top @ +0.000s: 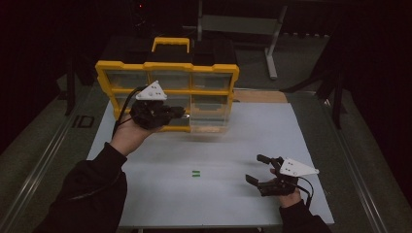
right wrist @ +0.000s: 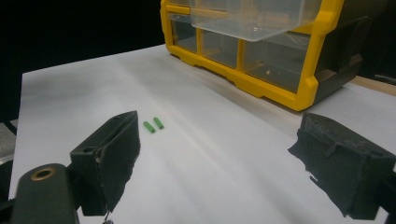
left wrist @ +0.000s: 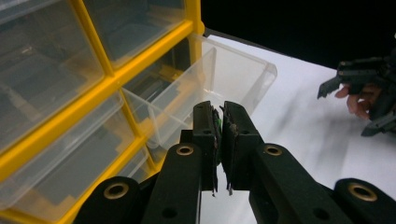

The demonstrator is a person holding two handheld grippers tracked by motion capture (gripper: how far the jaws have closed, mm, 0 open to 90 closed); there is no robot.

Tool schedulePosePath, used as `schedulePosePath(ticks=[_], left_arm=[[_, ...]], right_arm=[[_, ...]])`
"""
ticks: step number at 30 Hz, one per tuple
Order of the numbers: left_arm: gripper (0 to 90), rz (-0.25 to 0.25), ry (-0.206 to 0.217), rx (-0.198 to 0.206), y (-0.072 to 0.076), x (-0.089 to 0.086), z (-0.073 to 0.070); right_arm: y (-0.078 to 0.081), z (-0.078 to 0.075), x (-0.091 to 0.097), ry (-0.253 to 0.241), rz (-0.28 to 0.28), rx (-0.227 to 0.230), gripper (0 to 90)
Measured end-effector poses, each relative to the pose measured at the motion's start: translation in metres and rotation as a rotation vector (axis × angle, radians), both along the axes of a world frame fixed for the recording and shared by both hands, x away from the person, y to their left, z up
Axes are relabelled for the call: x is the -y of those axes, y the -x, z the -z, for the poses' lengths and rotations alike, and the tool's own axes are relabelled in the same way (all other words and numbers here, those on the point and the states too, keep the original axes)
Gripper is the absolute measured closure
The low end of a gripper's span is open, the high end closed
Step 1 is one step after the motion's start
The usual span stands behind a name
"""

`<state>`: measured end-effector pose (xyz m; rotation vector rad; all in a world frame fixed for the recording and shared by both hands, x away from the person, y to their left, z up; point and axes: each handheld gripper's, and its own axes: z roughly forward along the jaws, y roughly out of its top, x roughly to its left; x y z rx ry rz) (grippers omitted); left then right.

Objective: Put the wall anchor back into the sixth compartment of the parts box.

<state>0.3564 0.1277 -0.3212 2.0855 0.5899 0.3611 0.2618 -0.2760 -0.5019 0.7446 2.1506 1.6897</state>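
Left gripper (left wrist: 219, 122) fingers pinching a small green piece (left wrist: 217, 122) beside the clear plastic drawer (left wrist: 233, 77) pulled out of the yellow-framed organiser (top: 167, 68), right gripper (top: 257, 169) fingers spread above open white surface (top: 233, 145), two green pegs (top: 196, 173) lying mid-sheet.

Left gripper (top: 180, 112) is raised by the yellow drawer cabinet (top: 214, 68), jaws pinched together – right gripper (top: 256, 169) sits low, well apart from it, jaws wide.
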Motion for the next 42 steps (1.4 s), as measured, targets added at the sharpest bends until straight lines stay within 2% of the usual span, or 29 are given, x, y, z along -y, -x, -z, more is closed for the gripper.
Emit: schedulePosePath(ticks=[11, 19, 27, 39, 42], left_arm=[[84.2, -0.012, 0.026, -0.027, -0.009, 0.018, -0.01], [84.2, -0.033, 0.026, -0.021, -0.009, 0.035, -0.014], [84.1, -0.108, 0.044, -0.043, -0.014, 0.052, -0.01], [84.1, -0.153, 0.034, -0.101, -0.022, 0.069, 0.004], [84.1, -0.168, 0.041, -0.128, -0.026, 0.073, 0.01]], right_arm=[[0.0, 0.0, -0.001, -0.001, -0.003, -0.002, 13.8], [0.0, 0.001, -0.001, -0.002, -0.003, -0.002, 13.8], [0.0, 0.001, -0.001, -0.002, -0.006, -0.002, 13.7], [-0.001, 0.001, -0.001, 0.0, -0.008, 0.0, 13.7], [-0.001, 0.002, 0.0, -0.003, -0.006, -0.004, 13.7]])
